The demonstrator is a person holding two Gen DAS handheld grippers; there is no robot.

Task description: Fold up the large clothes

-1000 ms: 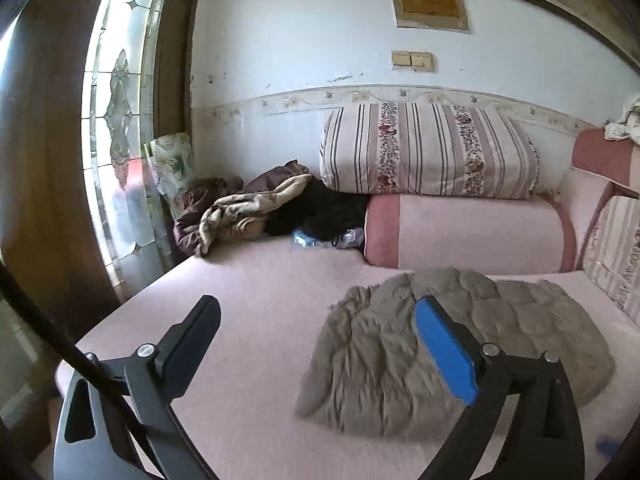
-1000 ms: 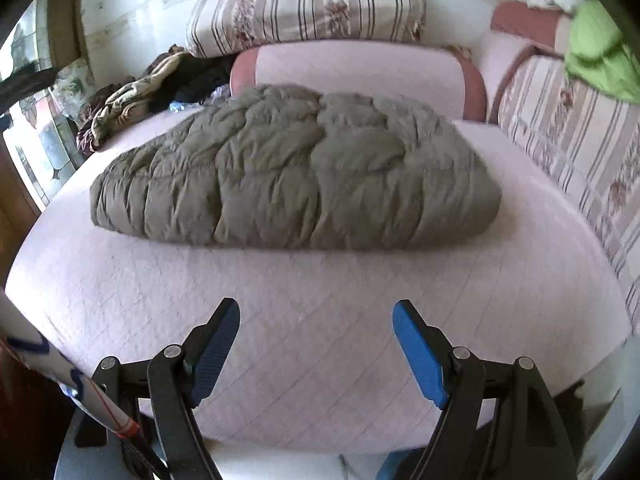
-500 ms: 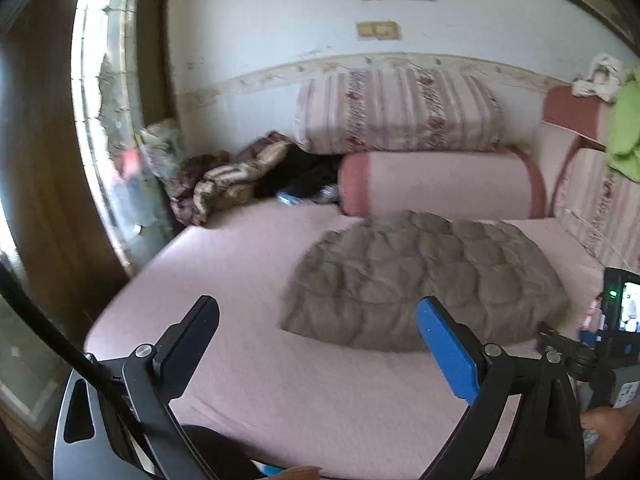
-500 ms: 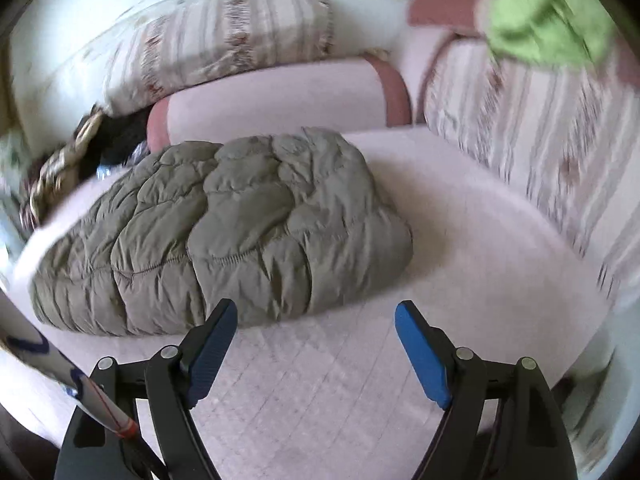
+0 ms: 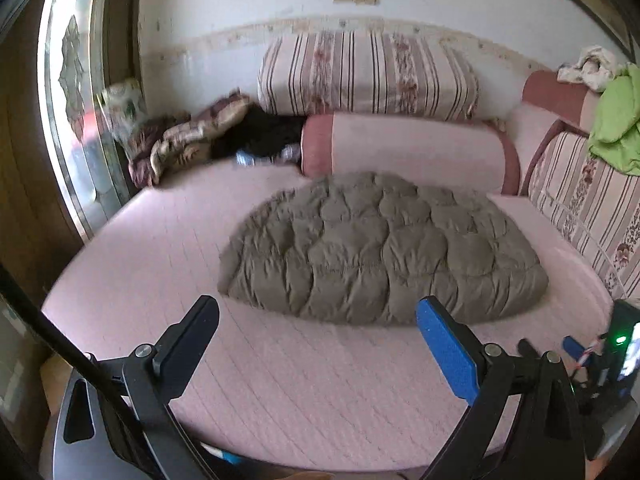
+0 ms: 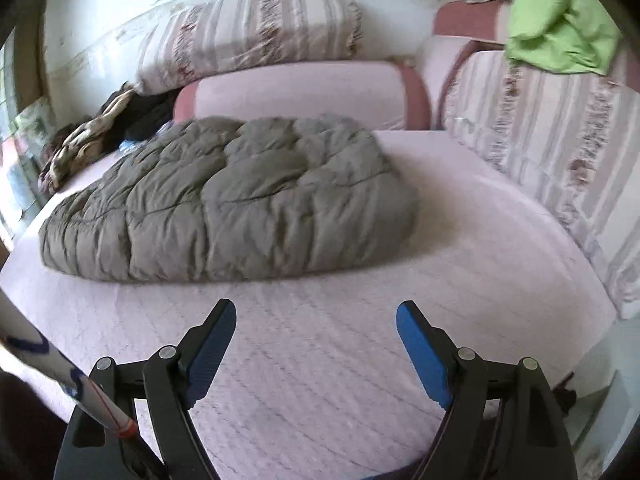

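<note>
An olive quilted puffer garment [image 5: 380, 248] [image 6: 232, 200] lies folded in a broad mound on the pink bed cover [image 5: 288, 380] [image 6: 320, 360]. My left gripper [image 5: 318, 316] hovers open over the bed's near part, just short of the garment's front edge, nothing between its fingers. In the right wrist view my right gripper [image 6: 316, 318] also stands open above bare cover, a little in front of the garment's near edge. The other gripper's body shows at the lower right of the left wrist view.
A striped pillow [image 5: 368, 76] and a pink bolster [image 5: 404, 148] line the back wall. Rumpled clothes [image 5: 188, 140] sit at the back left beside a glass door [image 5: 76, 112]. A striped side cushion [image 6: 552, 132] with a green cloth [image 6: 560, 28] bounds the right.
Both views have drawn back and tilted down toward the bed. The garment lies as before; both grippers stay open and hold nothing.
</note>
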